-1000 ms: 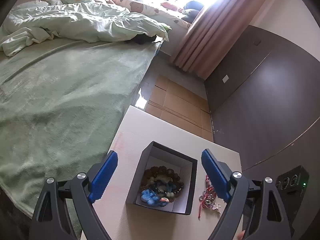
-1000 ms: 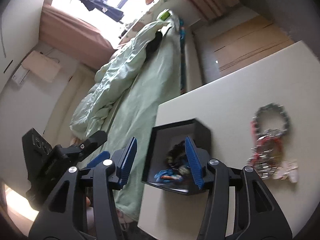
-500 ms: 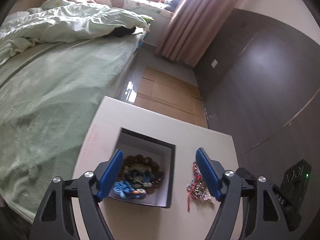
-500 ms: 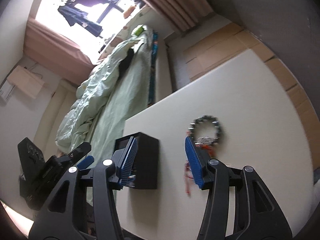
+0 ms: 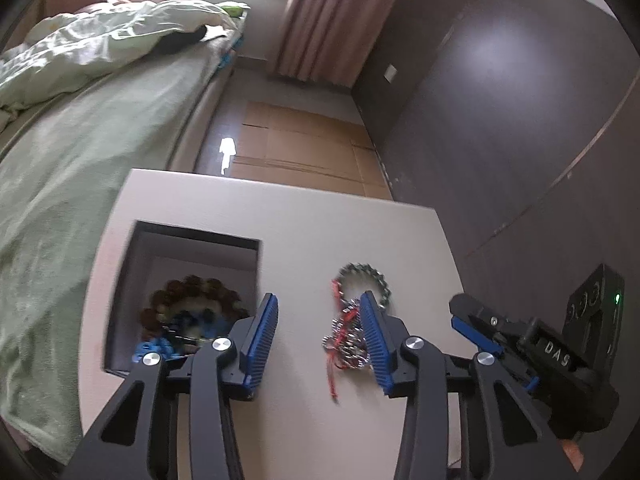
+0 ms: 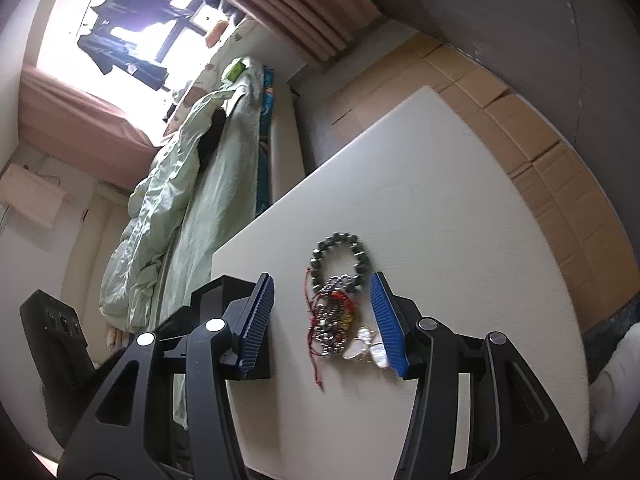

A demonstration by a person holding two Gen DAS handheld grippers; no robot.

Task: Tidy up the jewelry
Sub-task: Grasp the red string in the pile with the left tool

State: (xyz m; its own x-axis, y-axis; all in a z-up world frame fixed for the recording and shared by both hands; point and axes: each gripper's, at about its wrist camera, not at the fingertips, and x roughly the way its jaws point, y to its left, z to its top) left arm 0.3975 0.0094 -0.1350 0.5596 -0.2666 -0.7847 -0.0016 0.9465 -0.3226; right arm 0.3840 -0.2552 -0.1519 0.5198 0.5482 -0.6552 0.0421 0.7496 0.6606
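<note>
I have swung both grippers off the open black square box (image 5: 192, 248) and over the loose pile, and that is the change that matters: a second ago my left gripper (image 5: 318, 338) was centred on the box with its fingers spread wide around it, and now it sits to the right of it with the fingers noticeably closer, though still apart and holding nothing. My right gripper (image 6: 322, 322) has made the same shift; it was looking into the box a second ago, and now its blue ribbed fingers, apart and empty, bracket the tangle of silver chain and red cord (image 6: 332, 320) on the white tabletop (image 6: 460, 220). The dark metallic bead bracelet (image 6: 340, 258) lies at the far end of that tangle, touching it, and a pale shell-like pendant (image 6: 370, 348) lies at the near end beside my right finger. In the left view the box holds a brown bead bracelet (image 5: 192, 292) and something blue (image 5: 154, 350), so I judge part of the sorting is done and this pile is what remains. The tangle looks likely to drag its neighbours along if I pinch it, so I would lower the right gripper onto one strand only.
</note>
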